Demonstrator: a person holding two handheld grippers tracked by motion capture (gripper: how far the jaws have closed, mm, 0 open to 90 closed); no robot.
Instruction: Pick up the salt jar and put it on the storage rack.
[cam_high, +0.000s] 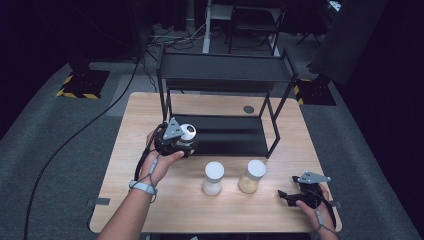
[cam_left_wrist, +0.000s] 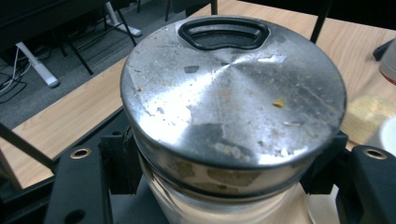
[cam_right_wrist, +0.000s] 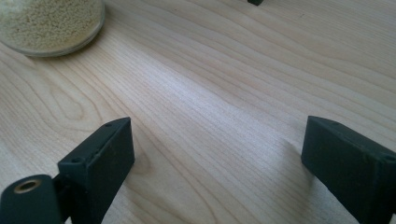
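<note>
A glass jar with a scratched metal lid (cam_left_wrist: 233, 88) sits between the black jaws of my left gripper (cam_left_wrist: 224, 161), which is shut on it just below the lid. In the high view that jar (cam_high: 188, 132) is held by the left gripper (cam_high: 176, 142) at the front left corner of a black rack's lower shelf (cam_high: 225, 135). My right gripper (cam_high: 287, 196) rests low at the table's front right. Its jaws stand open over bare wood, with nothing between them (cam_right_wrist: 215, 149).
Two white-lidded jars stand on the wooden table (cam_high: 150, 200) in front of the rack: one with white contents (cam_high: 213, 178), one with yellow grains (cam_high: 251, 176) (cam_right_wrist: 51, 25). The two-tier black rack (cam_high: 225, 70) takes up the table's back half.
</note>
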